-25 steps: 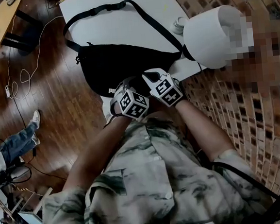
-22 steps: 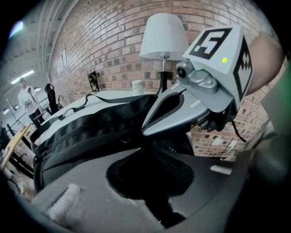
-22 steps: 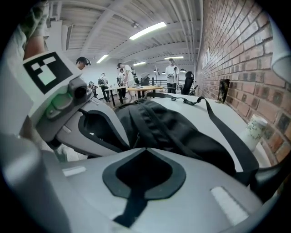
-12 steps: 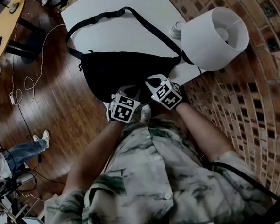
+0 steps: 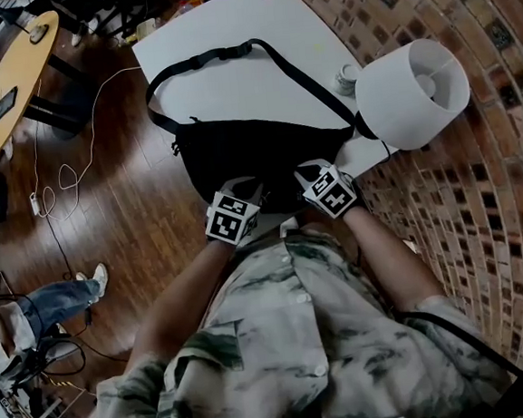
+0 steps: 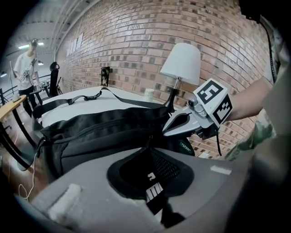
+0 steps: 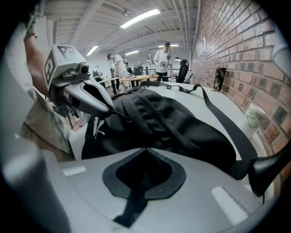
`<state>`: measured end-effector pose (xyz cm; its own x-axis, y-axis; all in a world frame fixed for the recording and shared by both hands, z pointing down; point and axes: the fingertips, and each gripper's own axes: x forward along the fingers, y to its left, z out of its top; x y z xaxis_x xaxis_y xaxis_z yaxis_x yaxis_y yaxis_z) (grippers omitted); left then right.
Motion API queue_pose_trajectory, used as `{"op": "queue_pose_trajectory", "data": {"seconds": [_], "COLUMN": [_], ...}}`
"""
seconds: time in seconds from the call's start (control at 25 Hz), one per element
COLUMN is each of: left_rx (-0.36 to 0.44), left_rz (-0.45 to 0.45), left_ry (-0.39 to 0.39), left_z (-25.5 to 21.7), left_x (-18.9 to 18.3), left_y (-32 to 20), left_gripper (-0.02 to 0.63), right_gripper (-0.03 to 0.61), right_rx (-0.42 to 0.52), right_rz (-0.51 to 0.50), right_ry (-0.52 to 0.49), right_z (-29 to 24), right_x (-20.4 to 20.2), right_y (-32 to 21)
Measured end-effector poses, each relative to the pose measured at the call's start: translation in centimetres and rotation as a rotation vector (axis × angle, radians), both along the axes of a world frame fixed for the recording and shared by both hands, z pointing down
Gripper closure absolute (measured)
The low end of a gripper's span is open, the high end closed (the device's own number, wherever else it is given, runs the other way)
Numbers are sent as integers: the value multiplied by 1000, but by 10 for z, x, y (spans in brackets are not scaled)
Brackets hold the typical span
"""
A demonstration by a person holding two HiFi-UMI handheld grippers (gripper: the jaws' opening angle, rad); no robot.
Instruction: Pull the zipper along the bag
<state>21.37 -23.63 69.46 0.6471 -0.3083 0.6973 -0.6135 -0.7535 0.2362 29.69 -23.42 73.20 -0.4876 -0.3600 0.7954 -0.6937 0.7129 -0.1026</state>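
Frame centre: the bag point(image 5: 247, 150) is clamped at its near edge by the right gripper point(image 5: 307, 169), while its zipper pull point(image 7: 127, 119) is pinched in the left gripper's point(image 5: 247, 190) closed jaws.

The person wears a pale, short-sleeved shirt point(image 5: 291, 337) with a dark, leafy print and small white buttons down the front. The left tool point(image 6: 148, 150) and the right tool point(image 7: 144, 152) are grey with black padding inside. Each carries a white cube point(image 5: 231, 219) with black square markers.
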Motion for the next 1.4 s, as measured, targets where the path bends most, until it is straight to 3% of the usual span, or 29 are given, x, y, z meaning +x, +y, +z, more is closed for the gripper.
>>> {"op": "queue_pose_trajectory", "data": {"seconds": [0.48,1.04,1.28,1.4], "left_rx": [-18,-9,-25,3], "left_rz": [87,110,165,174], "left_ry": [42,62,97,102], "left_z": [-8,6,9,3], "left_x": [-55,-129,-121,-132], "left_y": [-30,-67,-51,-53], "left_gripper": [584,583,578,574], "right_gripper": [574,574,574,555], "right_rx": [6,8,-25,29], "right_rz": [118,286,401,443], "right_ry": [98,227,289,275], "right_z": [5,12,5,-9], "right_x": [6,17,36,29], "right_y": [-4,-14,12,10]}}
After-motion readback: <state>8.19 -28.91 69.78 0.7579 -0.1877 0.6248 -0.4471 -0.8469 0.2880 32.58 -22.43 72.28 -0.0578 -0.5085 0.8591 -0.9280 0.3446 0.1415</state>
